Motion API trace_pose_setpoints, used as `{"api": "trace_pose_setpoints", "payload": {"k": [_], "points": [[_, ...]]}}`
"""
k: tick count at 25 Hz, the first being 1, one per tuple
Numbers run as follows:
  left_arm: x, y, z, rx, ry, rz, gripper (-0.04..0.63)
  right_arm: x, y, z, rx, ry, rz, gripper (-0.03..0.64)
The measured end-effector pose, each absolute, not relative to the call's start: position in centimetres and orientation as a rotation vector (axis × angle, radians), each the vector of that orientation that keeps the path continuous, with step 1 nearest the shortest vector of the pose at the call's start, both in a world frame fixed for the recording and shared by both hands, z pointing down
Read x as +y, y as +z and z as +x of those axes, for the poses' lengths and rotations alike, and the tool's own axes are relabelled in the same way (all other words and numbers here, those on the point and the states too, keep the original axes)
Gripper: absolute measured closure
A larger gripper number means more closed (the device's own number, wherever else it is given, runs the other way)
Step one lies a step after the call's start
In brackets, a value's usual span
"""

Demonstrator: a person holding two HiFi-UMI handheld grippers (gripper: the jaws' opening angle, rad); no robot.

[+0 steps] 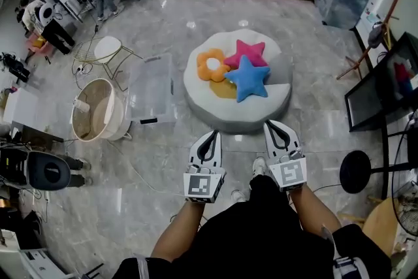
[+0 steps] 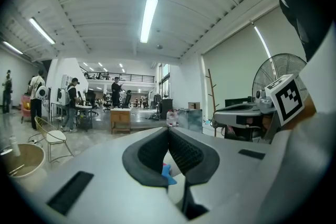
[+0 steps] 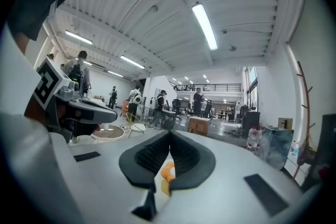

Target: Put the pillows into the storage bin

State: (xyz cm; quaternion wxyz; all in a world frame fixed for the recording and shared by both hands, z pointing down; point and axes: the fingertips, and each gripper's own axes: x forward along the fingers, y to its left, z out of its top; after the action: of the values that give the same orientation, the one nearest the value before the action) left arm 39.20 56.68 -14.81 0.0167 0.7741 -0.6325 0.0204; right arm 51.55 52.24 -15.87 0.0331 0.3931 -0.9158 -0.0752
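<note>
Both grippers are held level and side by side over the marble floor [image 1: 163, 16], just short of a round grey cushion [image 1: 196, 91]. The jaws of the left gripper [image 1: 210, 135] are seen pressed together in its own view, and those of the right gripper [image 1: 274, 125] are likewise closed tip to tip. The pillows are piled on the cushion: a blue star pillow [image 1: 249, 77] lies partly over a pink star pillow [image 1: 247, 52], and an orange flower pillow [image 1: 212, 65] is set beside them. The clear storage bin [image 1: 151, 88] is placed on the floor just left of the cushion, well apart from both grippers. A round tub [image 1: 95, 111] is seen beyond the bin.
</note>
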Motion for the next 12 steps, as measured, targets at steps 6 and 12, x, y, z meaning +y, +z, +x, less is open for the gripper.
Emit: {"api": "trace_pose_setpoints", "payload": {"k": [6,12], "points": [[51.4,-13.1,37.9,-1.949,0.092,2.376,0.577,46.9,-13.4,50.1,-2.786,-0.201,1.160,0.601],[43.5,-11.8,36.7,-1.958,0.137,2.337,0.577,38.7,-11.4,48.4,-2.806,-0.128,1.106,0.600]]}}
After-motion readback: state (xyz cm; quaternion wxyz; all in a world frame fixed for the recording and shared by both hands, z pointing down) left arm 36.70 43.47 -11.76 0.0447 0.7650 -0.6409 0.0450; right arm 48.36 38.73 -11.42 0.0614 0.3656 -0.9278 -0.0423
